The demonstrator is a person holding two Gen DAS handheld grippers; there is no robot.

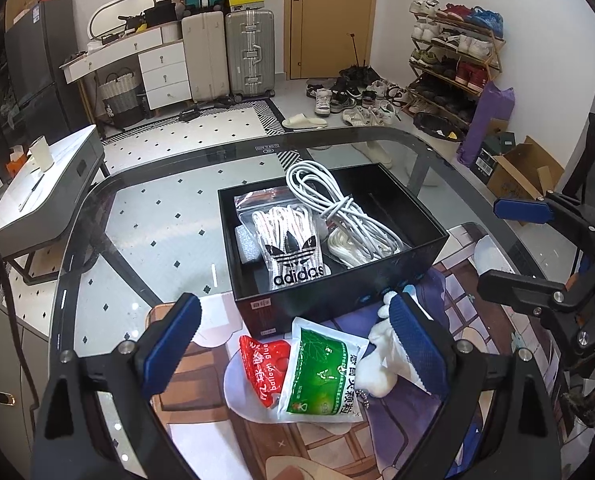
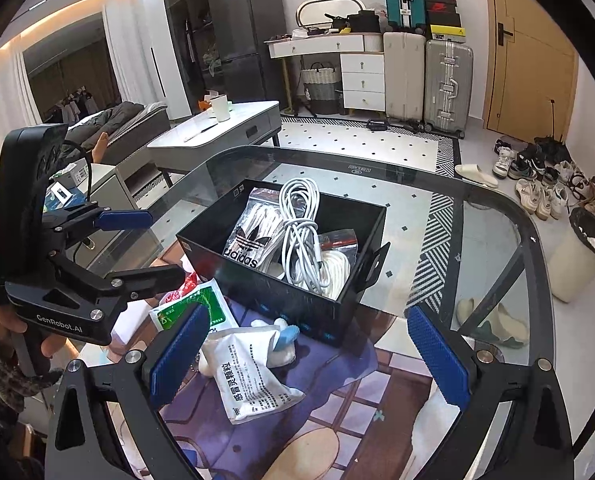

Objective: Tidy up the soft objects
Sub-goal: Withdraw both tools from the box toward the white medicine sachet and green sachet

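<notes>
while both grippers hang above the near edge of the glass table [image 1: 145, 216], the loose soft things lie in a small heap on the printed mat [image 2: 297, 432], just in front of the black box [image 1: 337, 296]. going left to right in the left wrist view: the left gripper [image 1: 295, 346] has its blue pads spread wide and holds nothing; between them lie the red sachet [image 1: 263, 368], then the green-and-white medicine pouch [image 1: 321, 376], long axis running roughly away from the camera toward the box, then the white plush toy [image 1: 377, 364] against the right pad. the box already holds the adidas laces bag [image 1: 293, 248] and a white cable coil [image 1: 329, 204]. the right gripper [image 2: 309, 354] is also wide and empty, with the pouch toward its left pad. the left gripper looks nearer, straddling the pouch.
</notes>
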